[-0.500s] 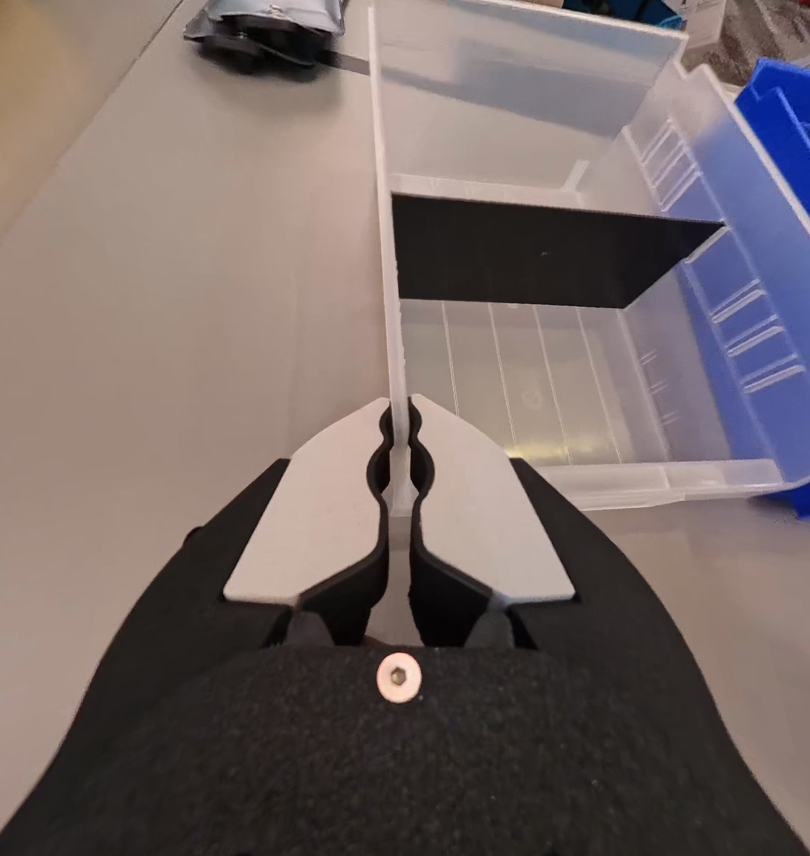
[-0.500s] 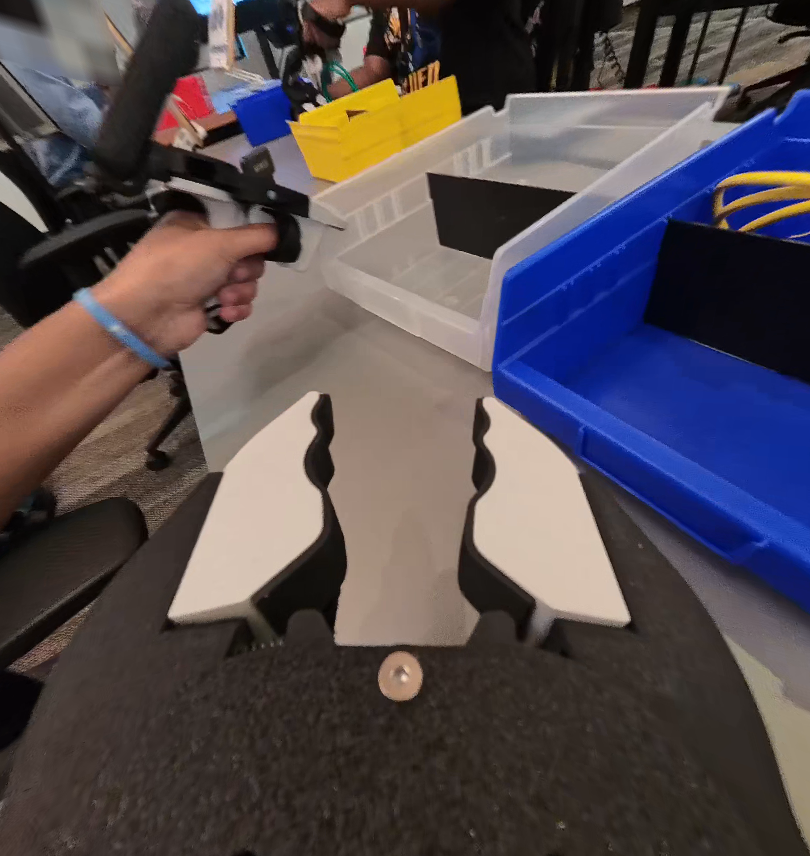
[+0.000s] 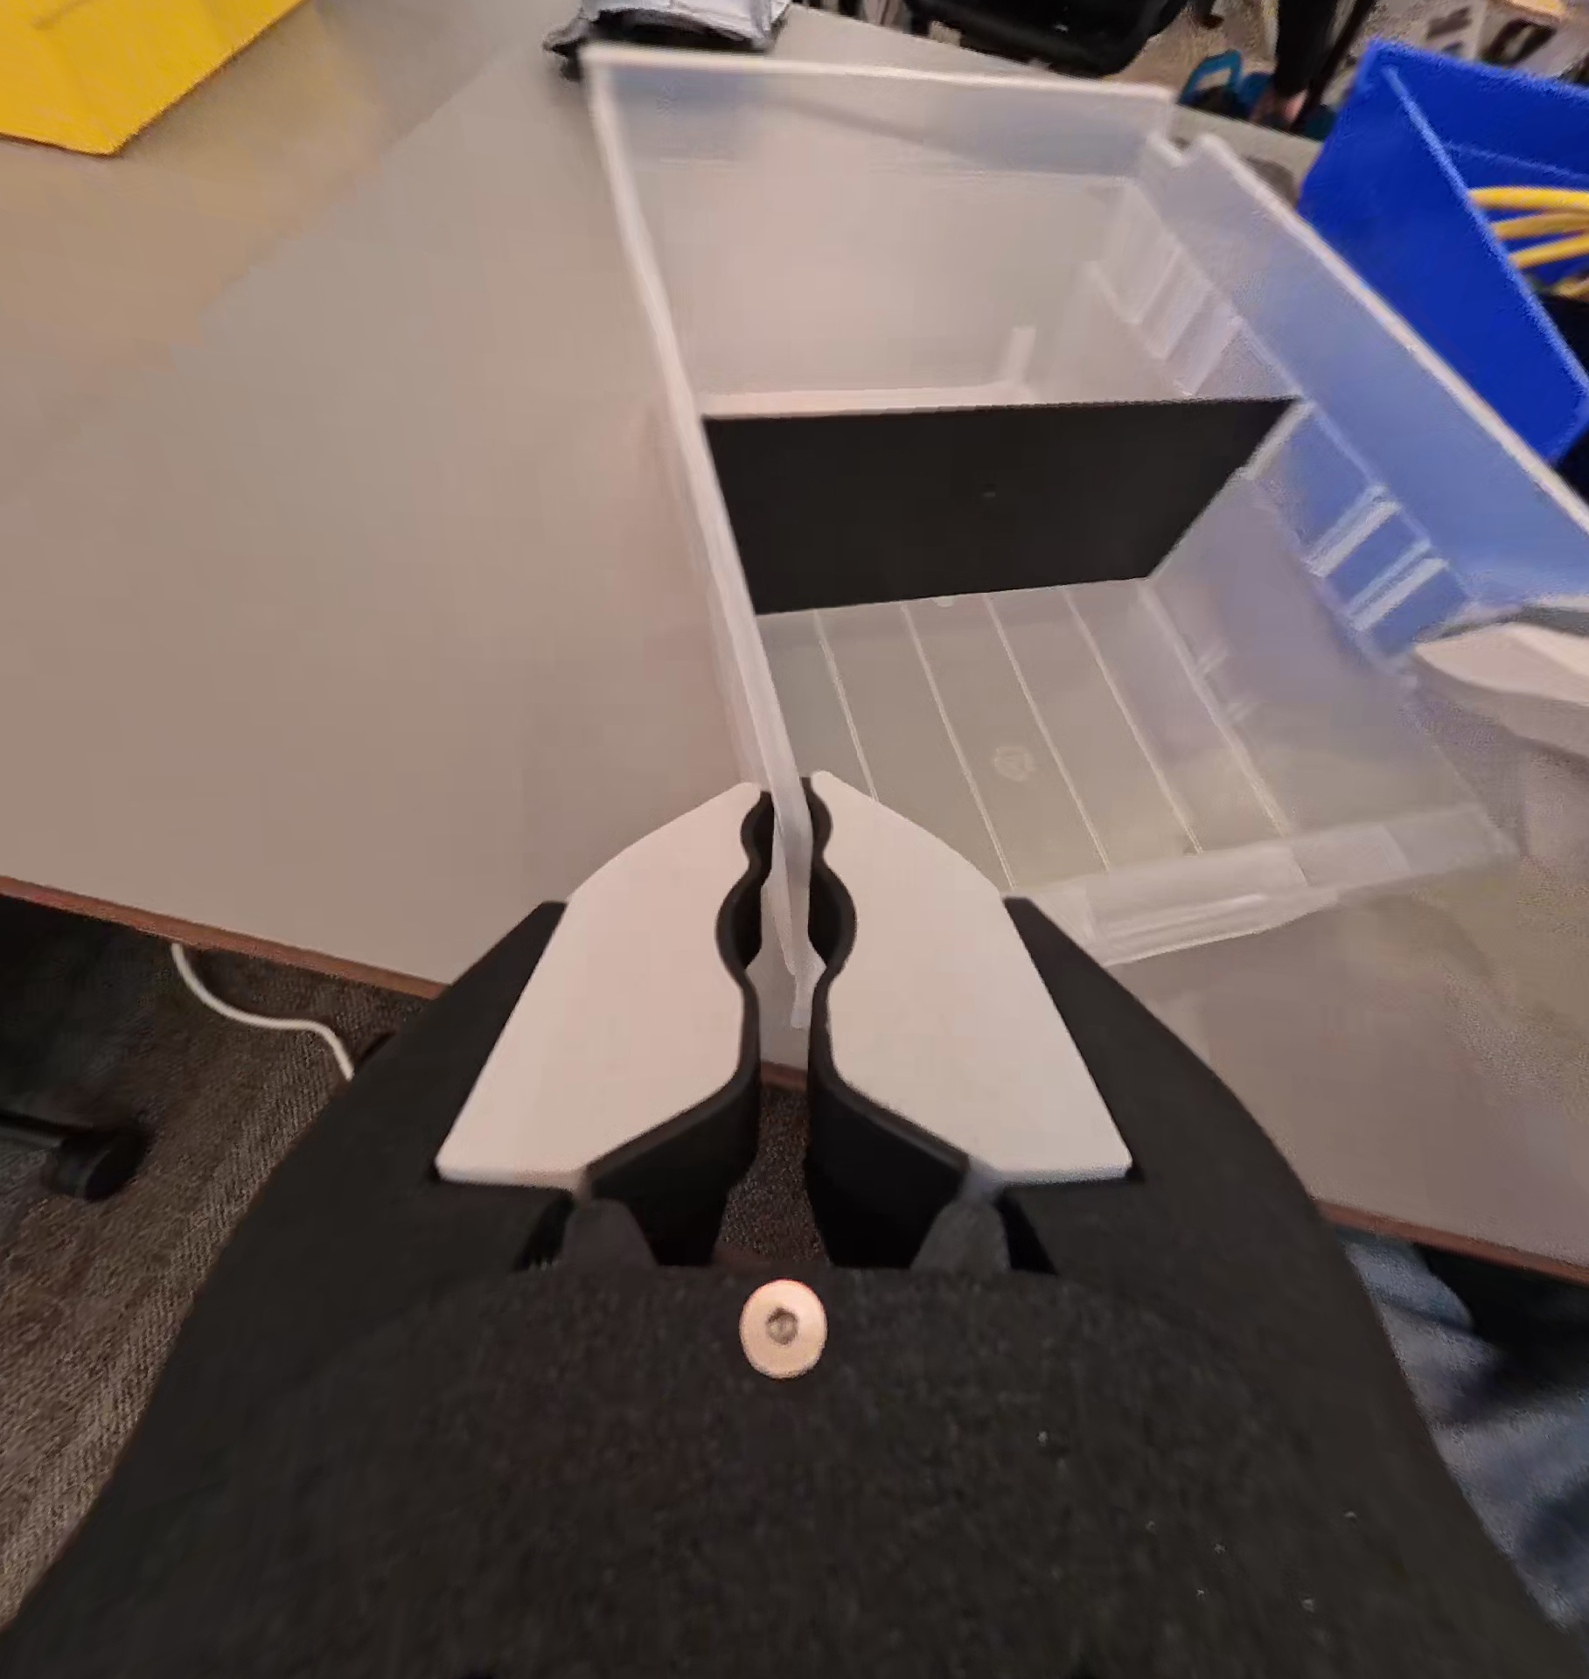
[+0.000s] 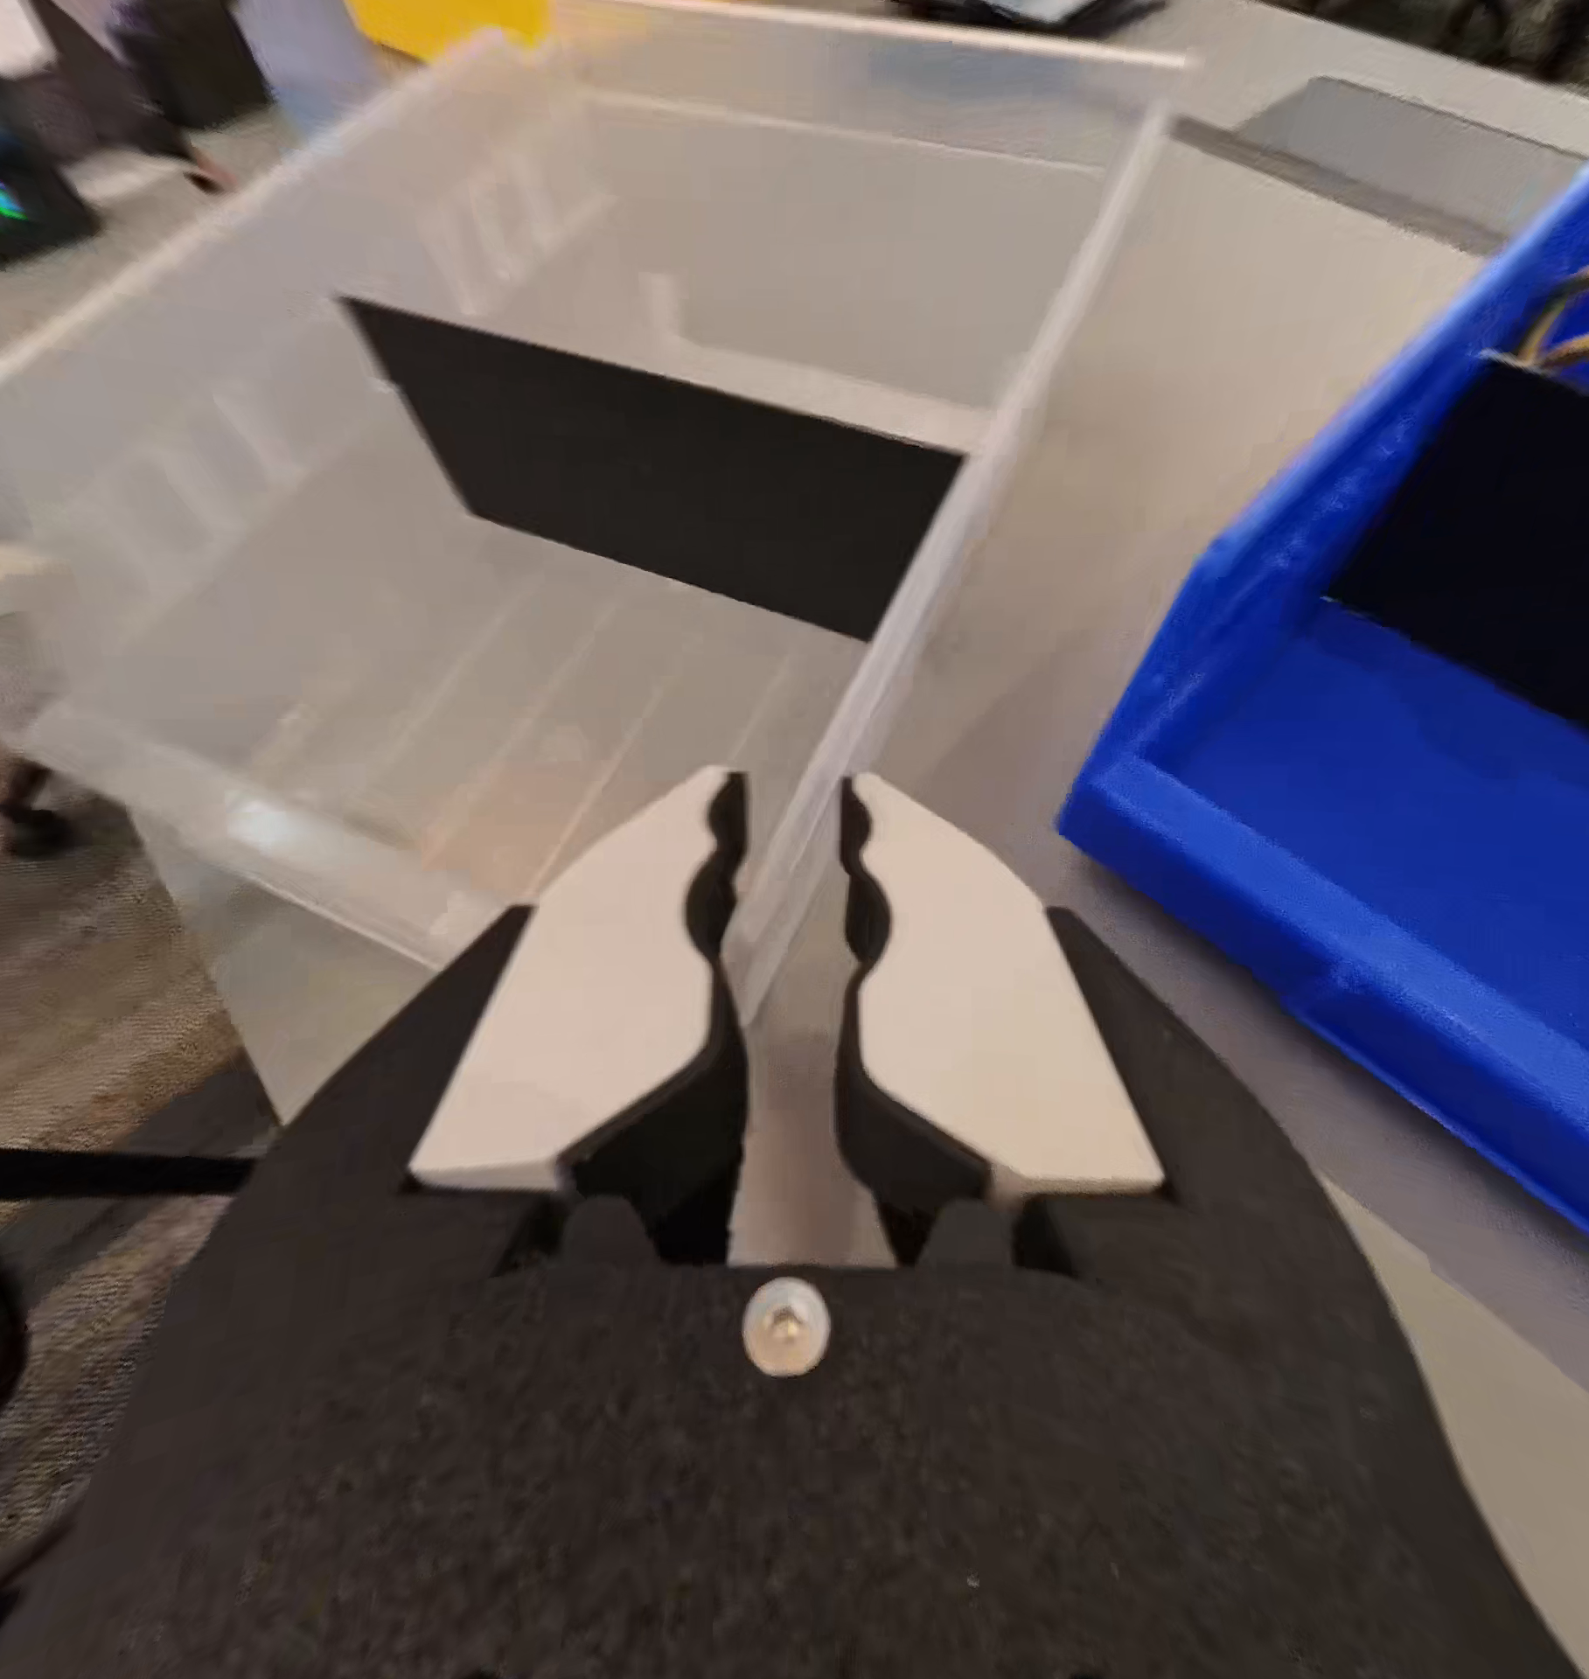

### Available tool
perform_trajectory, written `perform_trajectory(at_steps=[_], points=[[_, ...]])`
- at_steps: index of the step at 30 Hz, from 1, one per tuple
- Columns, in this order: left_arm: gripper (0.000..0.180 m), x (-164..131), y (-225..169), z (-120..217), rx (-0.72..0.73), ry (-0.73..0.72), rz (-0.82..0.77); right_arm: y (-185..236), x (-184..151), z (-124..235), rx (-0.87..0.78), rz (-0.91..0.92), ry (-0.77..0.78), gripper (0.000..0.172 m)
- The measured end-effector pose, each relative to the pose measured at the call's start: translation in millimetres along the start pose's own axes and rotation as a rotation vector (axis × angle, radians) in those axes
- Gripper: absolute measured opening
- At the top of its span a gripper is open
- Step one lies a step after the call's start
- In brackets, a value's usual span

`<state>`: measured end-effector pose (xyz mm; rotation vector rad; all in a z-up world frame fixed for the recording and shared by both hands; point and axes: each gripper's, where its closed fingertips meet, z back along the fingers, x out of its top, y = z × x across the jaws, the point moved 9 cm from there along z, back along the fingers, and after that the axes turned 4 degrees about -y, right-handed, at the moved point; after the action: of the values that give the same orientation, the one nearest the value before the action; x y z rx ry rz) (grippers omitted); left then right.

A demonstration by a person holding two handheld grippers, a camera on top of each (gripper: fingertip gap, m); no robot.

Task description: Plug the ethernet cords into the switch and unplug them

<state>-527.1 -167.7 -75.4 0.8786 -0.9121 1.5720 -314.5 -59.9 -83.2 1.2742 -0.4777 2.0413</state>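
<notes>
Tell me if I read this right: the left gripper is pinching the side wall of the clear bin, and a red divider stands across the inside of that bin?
Nearly. The left gripper does pinch the clear bin's side wall, but the divider across its inside is black, not red. The left wrist view shows it.

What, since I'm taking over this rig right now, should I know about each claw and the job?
Left claw: shut on the clear bin's left wall.
Right claw: astride the bin's right wall, with a gap at one pad, so not clamped.
Yellow cords lie in the blue bin. No switch is in view.
Done: no plugging visible.
Left: all plugging and unplugging.
</notes>
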Motion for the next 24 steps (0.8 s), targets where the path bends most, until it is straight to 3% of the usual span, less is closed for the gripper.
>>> perform_trajectory(at_steps=[3, 6, 12, 15, 17, 20, 24], points=[[0.006, 1.2, -16.6, 24.1, 0.055, -0.055, -0.111, 0.0, 5.1, 5.3, -0.052, -0.038, 0.027, 0.006], [0.006, 18.9, -31.6, 49.6, 0.126, -0.175, -0.213, -0.5, 24.4, 16.2, -0.021, -0.076, -0.026, 0.005], [0.005, 101.3, -83.6, 68.1, 0.085, -0.435, -0.347, -28.1, 95.3, 91.8, -0.134, -0.026, -0.263, 0.005], [0.005, 142.7, -145.6, 53.9, -0.031, -0.506, -0.436, -80.6, 115.8, 142.2, -0.257, -0.037, -0.337, 0.005], [0.005, 153.5, -200.2, 41.6, -0.109, -0.524, -0.483, -123.1, 115.2, 180.4, -0.369, -0.042, -0.365, 0.005], [0.005, 146.0, -286.0, 15.8, -0.242, -0.523, -0.526, -189.0, 92.9, 244.3, -0.482, -0.054, -0.407, 0.005], [0.006, 109.0, -400.3, -23.1, -0.375, -0.458, -0.553, -270.6, 34.4, 304.9, -0.688, -0.080, -0.334, 0.005]])
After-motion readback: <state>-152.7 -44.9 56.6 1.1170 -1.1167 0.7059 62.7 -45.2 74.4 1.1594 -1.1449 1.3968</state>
